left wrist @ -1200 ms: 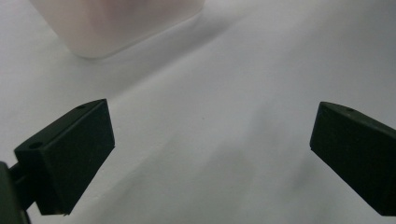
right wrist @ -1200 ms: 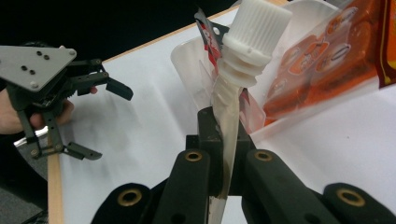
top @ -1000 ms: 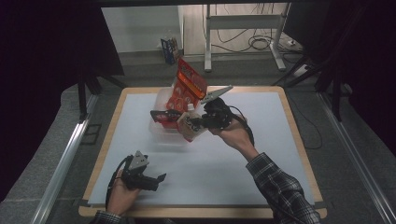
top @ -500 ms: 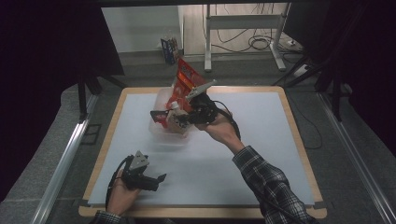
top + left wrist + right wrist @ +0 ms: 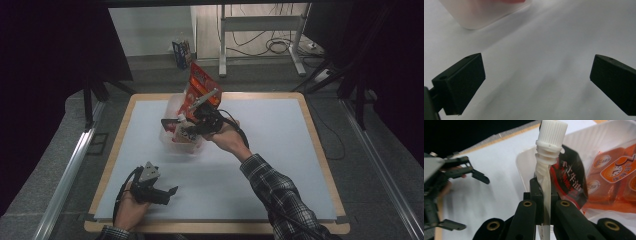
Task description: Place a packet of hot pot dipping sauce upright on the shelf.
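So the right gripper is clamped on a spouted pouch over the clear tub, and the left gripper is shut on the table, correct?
Not quite: the left gripper is open, its jaws wide apart over the bare table, as the left gripper view shows. The rest holds.

High view looks down on table [image 5: 280, 165]; both claw views close.

Translucent tub [image 5: 484, 12] cut off, blurred
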A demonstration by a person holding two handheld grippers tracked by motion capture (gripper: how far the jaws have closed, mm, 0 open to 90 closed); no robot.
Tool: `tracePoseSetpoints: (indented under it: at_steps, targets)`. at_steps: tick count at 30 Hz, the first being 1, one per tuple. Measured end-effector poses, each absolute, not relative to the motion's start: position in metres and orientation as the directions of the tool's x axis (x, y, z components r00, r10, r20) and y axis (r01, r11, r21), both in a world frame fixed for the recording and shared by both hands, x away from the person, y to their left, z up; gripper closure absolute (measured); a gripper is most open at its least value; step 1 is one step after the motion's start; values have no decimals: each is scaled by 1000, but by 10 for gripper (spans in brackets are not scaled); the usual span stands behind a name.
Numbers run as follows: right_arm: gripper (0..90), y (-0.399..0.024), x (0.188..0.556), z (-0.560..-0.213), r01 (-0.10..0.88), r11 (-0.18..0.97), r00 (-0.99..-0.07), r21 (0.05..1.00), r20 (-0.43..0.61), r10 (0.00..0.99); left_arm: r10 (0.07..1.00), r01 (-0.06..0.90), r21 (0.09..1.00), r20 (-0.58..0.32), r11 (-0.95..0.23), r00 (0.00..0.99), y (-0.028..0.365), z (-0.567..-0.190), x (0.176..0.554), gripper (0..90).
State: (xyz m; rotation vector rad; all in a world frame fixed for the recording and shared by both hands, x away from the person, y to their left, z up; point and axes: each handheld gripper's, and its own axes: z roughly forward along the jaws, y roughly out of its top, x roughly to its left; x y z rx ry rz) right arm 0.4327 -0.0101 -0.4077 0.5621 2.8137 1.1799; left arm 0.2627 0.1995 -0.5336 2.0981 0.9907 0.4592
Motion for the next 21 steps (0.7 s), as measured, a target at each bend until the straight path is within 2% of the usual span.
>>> tracePoseSetpoints:
  at_steps: [5,6,7,8,9,10,17,21]
  targets:
    - [843,0,435,-418,310,630,-934,712,105,341,773,501,759,4,-416,635,199,-534,263,1]
    - [820,2,435,-418,306,626,-935,717,103,339,773,501,759,5,-416,635,200,-534,263,0]
    - [749,5,434,-418,294,628,-936,720,84,342,772,500,759,5,-416,635,200,-534,263,0]
    - [749,5,434,-418,294,628,-936,720,84,342,773,500,760,5,-415,635,200,-534,262,0]
    - [703,5,433,-418,283,634,-937,720,66,344,773,500,760,5,-415,635,200,-534,263,0]
    - [703,5,433,-418,283,634,-937,720,66,344,773,500,760,5,-415,635,200,-534,263,1]
    - [542,-4,430,-418,275,625,-933,731,45,358,771,500,756,10,-423,637,198,-534,263,0]
    - [497,-6,428,-416,268,622,-933,736,37,358,771,500,756,10,-423,637,198,-534,263,1]
